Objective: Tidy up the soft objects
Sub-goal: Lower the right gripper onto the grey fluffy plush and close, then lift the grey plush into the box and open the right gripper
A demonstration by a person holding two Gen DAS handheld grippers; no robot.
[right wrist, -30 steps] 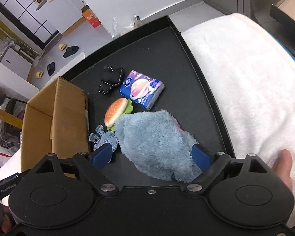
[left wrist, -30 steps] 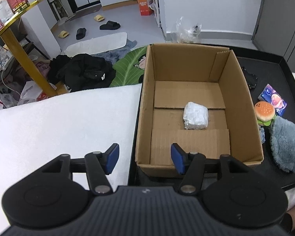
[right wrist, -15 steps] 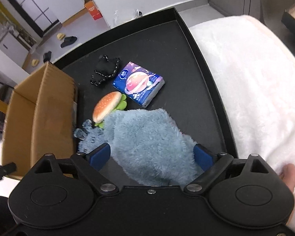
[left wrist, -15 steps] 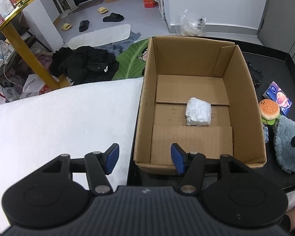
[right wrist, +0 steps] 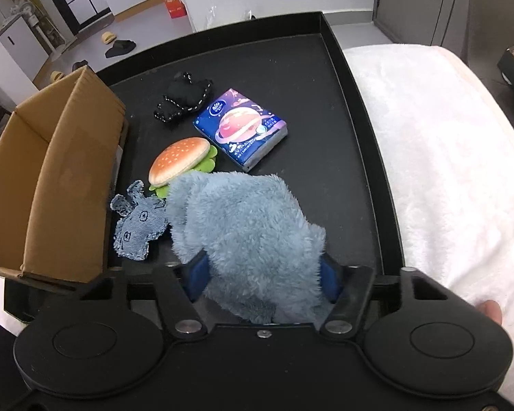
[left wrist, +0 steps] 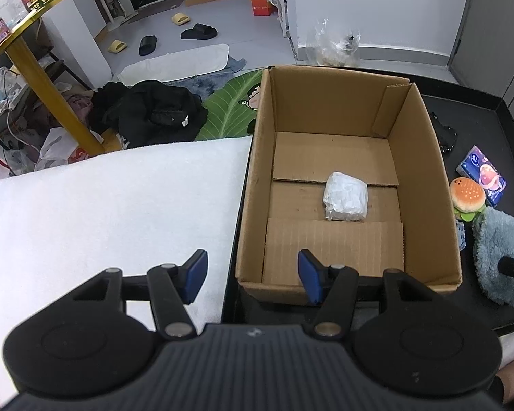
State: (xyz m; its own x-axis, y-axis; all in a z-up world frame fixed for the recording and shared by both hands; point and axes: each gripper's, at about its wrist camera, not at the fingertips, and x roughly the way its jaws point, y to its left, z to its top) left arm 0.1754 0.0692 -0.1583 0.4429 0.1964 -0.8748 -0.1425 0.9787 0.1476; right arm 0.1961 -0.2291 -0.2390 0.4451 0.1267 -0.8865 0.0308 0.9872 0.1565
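A fluffy grey-blue plush (right wrist: pixel 250 229) lies on the black tray (right wrist: pixel 359 137). My right gripper (right wrist: pixel 262 274) is closing, and its blue pads press into the plush's near end from both sides. Beyond it lie a burger plush (right wrist: pixel 180 164), a denim elephant (right wrist: pixel 138 226), a purple tissue pack (right wrist: pixel 245 126) and a black fabric piece (right wrist: pixel 185 101). My left gripper (left wrist: pixel 252 272) hovers open over the near left corner of the cardboard box (left wrist: pixel 257 171), holding nothing. A white wrapped packet (left wrist: pixel 345 197) lies on the box floor.
White plush cloth (left wrist: pixel 102 212) covers the surface left of the box and right of the tray (right wrist: pixel 445 157). A hand's fingertip (right wrist: pixel 491 310) shows at the right gripper's edge. Beyond the table, clothes (left wrist: pixel 147 109) lie on the room floor near a yellow-legged table (left wrist: pixel 48 89).
The right gripper's jaws came in from wide apart onto the blue plush, and the gripper sank and rolled a little. The left gripper kept still.
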